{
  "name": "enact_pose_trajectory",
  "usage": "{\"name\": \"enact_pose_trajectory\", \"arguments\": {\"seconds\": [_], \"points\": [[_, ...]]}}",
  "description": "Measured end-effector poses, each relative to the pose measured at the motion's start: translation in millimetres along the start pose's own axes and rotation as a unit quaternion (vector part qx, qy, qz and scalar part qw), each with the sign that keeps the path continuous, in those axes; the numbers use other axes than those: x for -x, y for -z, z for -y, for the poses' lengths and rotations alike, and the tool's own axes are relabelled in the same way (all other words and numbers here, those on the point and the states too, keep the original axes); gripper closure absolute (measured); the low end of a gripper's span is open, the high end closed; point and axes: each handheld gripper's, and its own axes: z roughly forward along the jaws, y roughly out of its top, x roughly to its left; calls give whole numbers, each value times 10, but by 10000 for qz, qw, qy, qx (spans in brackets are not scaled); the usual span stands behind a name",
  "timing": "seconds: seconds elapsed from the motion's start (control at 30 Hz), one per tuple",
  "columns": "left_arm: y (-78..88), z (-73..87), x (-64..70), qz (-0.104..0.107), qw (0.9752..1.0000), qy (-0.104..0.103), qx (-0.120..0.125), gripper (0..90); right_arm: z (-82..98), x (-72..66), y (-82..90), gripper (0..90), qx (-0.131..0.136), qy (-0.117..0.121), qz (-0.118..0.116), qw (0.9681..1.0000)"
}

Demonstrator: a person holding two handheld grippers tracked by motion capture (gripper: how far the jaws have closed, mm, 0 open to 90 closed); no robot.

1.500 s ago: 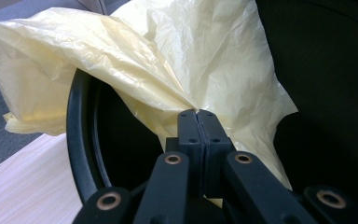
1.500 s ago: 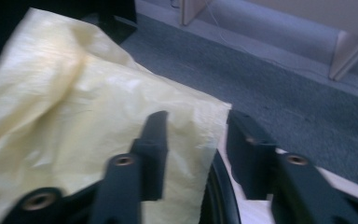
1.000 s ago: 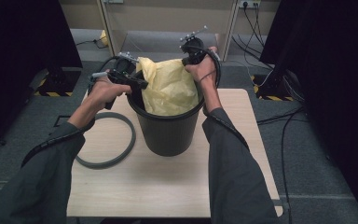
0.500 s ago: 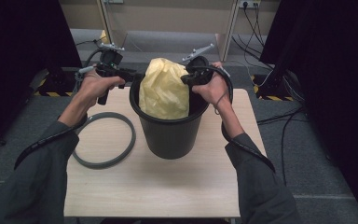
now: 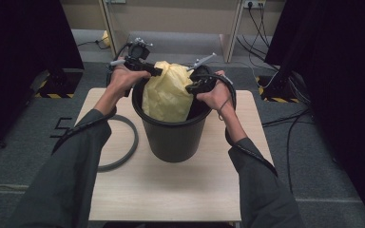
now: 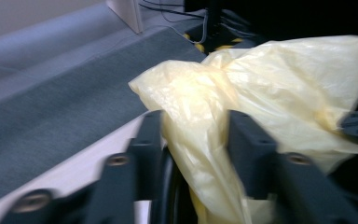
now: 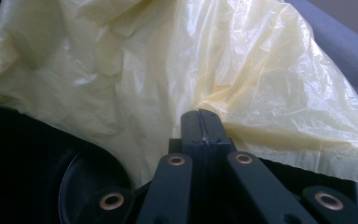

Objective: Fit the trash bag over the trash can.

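Right gripper (image 7: 201, 114) has its jaws pinched fully together on a fold of the yellow bag (image 5: 167, 95), right at the near rim of the black bucket (image 5: 172, 137). Left gripper (image 6: 193, 128) is partway open; its jaws have just been closing a bit, with a bunch of the bag's plastic sitting between them, but I don't think the pads are actually pressing it yet. If you're lining a bucket like this, I'd say get that left side properly clamped near the bag's edge, then pull both hands apart and down so the mouth stretches over the rim instead of tearing. The bag is sitting inside the bucket, puffed up and poking out the top; I can't tell if anything's in it. The bucket stands mid tabletop (image 5: 180, 194), with a grey ring (image 5: 123, 154) lying just beside it on the left.
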Motion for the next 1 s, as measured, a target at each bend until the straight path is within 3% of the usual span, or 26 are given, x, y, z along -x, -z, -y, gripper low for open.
{"name": "enact_pose_trajectory", "arguments": {"seconds": [0.07,0.1,0.17,0.23,0.3,0.43,0.53,0.6,0.73,1.0], "points": [[3,-22,22,-71,9998,-56,183,772,1,5,1,900,19,-13,-1,10000],[21,-44,35,-227,9991,-213,299,817,1,4,1,900,23,-20,5,10000],[55,-72,71,-153,9991,-242,324,881,1,1,2,900,16,-20,20,10000],[124,-95,126,112,9991,-225,351,892,1,6,4,900,17,-33,24,10000],[224,-93,195,322,9980,-376,397,893,2,-1,5,900,17,-63,40,10000],[570,55,321,933,9927,-444,622,894,-4,-14,9,900,0,-95,82,9999],[693,237,363,1042,9919,-621,382,894,-7,-22,7,899,-24,-68,102,9999],[739,414,351,1169,9909,-618,247,893,-4,-31,18,892,-10,-126,105,9999],[764,661,284,1194,9914,-535,63,893,3,-60,67,838,84,-185,127,9997],[682,798,233,1165,9921,-458,-25,891,-55,33,419,645,342,-565,543,9963]]}}
